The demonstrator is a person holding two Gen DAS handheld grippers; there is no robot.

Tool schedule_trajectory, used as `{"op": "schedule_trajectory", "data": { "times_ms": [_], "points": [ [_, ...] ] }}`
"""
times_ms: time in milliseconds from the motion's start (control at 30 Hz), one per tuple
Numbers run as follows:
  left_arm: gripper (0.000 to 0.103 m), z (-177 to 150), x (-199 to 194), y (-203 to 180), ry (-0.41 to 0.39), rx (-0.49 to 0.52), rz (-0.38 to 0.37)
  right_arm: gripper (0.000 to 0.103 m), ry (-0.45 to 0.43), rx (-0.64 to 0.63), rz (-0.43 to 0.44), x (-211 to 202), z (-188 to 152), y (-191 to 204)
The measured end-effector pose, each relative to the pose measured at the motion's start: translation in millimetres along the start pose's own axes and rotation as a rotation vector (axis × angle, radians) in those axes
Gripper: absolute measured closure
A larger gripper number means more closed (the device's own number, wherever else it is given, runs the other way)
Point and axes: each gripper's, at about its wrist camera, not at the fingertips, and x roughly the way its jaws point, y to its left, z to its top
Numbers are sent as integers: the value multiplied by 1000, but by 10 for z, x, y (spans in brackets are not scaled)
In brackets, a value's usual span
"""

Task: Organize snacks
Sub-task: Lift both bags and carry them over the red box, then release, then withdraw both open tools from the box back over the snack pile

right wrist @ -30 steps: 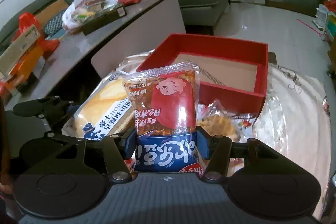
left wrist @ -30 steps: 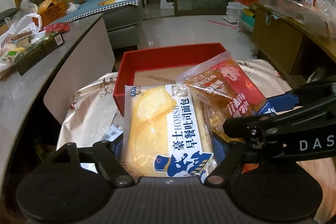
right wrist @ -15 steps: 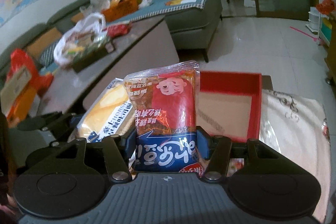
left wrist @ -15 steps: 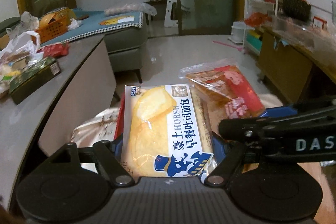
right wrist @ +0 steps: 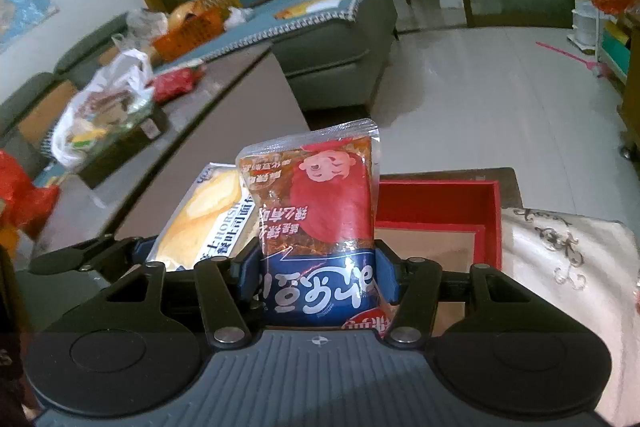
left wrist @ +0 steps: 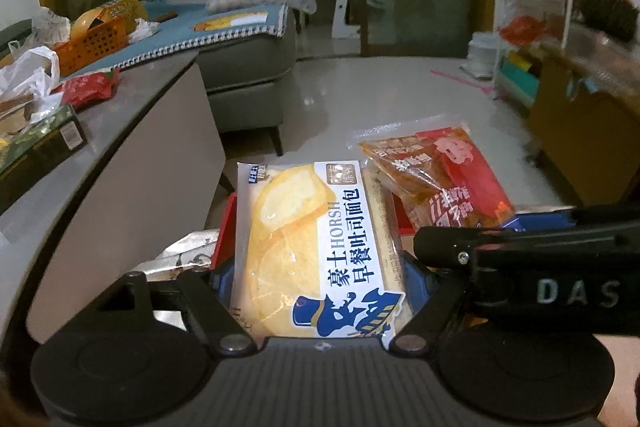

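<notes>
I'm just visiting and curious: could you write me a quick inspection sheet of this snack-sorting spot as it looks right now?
Surface: cream embroidered cloth beside the box.
Job's things: bread packet; red-and-blue snack packet; open red box behind both.
Clutter: white plastic bag and orange basket on the grey counter.
Grippers: left tool shut on the bread packet; right tool shut on the snack packet.
Cables: nothing seen.
Surroundings: grey sofa, tiled floor.

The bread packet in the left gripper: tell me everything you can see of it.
The bread packet is a sealed glossy plastic wrapper, white with blue lettering and a blue hat emblem, showing pale yellow bread slices. It stands upright, clamped at its lower sides by the left gripper, and appears intact. The snack packet sits close at its right.
</notes>
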Motion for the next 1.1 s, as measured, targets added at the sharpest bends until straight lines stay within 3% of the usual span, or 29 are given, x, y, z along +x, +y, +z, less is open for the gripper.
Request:
{"op": "schedule_trajectory", "data": {
  "times_ms": [200, 400, 667, 967, 1100],
  "points": [
    [33, -83, 506, 1, 87, -22, 0, 39, 61, 20, -33, 469, -40, -192],
    [33, -268, 924, 22, 168, 5, 92, 38, 140, 40, -77, 833, -186, -383],
    [29, -277, 929, -27, 188, 52, 84, 33, 159, 17, -113, 930, -248, -350],
    [27, -109, 721, 94, 165, 12, 72, 29, 113, 53, -89, 740, -133, -400],
    [27, -63, 492, 235, 144, -46, 73, 26, 102, 27, -133, 616, -93, -364]
  ]
}}
